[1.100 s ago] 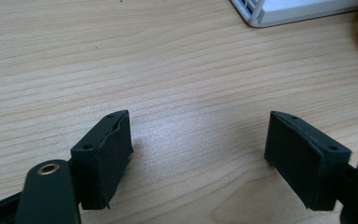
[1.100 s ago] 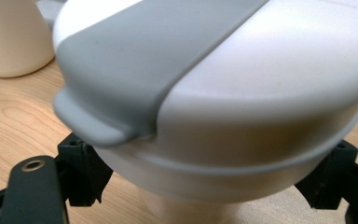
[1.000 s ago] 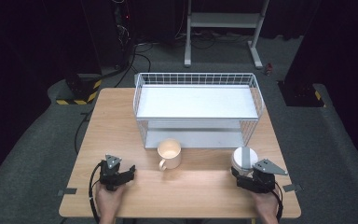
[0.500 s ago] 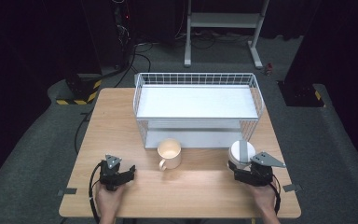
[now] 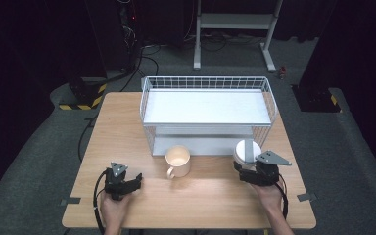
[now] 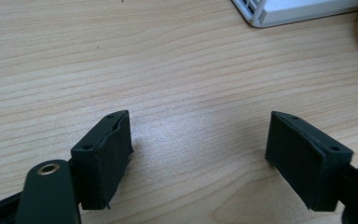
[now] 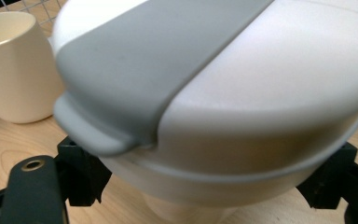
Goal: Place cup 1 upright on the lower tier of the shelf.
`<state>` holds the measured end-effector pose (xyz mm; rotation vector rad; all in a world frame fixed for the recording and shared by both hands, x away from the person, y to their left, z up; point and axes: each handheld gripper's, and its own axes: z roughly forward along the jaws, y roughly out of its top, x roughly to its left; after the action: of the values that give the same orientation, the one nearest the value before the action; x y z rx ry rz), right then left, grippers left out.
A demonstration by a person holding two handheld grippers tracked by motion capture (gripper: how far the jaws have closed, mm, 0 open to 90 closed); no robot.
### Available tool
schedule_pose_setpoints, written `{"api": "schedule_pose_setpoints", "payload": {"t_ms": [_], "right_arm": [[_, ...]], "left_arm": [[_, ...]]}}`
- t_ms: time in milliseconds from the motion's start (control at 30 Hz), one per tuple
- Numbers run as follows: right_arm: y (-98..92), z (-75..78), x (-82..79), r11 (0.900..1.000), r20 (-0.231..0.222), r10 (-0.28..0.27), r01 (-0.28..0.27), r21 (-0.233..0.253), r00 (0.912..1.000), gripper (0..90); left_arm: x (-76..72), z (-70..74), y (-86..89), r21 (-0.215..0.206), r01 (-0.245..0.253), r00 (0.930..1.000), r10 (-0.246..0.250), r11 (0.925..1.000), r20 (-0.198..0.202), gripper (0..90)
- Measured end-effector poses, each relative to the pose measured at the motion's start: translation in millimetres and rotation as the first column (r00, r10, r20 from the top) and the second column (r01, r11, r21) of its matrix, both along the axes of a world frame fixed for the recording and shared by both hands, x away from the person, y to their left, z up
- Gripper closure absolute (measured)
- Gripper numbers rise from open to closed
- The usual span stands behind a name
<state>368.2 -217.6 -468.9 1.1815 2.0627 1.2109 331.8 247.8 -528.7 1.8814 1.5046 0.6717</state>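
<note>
A white cup with a wide white lid and a grey strap (image 5: 247,148) stands on the wooden table (image 5: 200,198) at the right, in front of the rack. My right gripper (image 5: 246,166) reaches it from the near side. In the right gripper view the lidded cup (image 7: 242,93) sits between the two jaws of the right gripper (image 7: 205,189), which stand wide apart, one on each side of its lower body. A cream mug (image 5: 178,160) stands just left of it (image 7: 14,70). My left gripper (image 5: 132,180) rests low over the table at the near left, open (image 6: 198,149) with bare wood between its jaws.
A white wire rack with a flat upper shelf (image 5: 205,105) takes up the far half of the table; its front corner (image 6: 298,11) shows in the left gripper view. The floor around is dark, with cables and a stand behind.
My right gripper has moved forward and a little left, so the lidded cup is now between its jaws. The left gripper has stayed put.
</note>
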Motion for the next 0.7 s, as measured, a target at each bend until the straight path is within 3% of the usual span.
{"api": "schedule_pose_setpoints", "payload": {"t_ms": [700], "right_arm": [[17.5,-5.5,32.2,0.999,-0.039,-0.042,0.041,-0.020,0.9984,18.5]], "left_arm": [[0.0,0.0,0.0,0.000,0.000,1.0000,0.000,1.0000,0.000,22.5]]}}
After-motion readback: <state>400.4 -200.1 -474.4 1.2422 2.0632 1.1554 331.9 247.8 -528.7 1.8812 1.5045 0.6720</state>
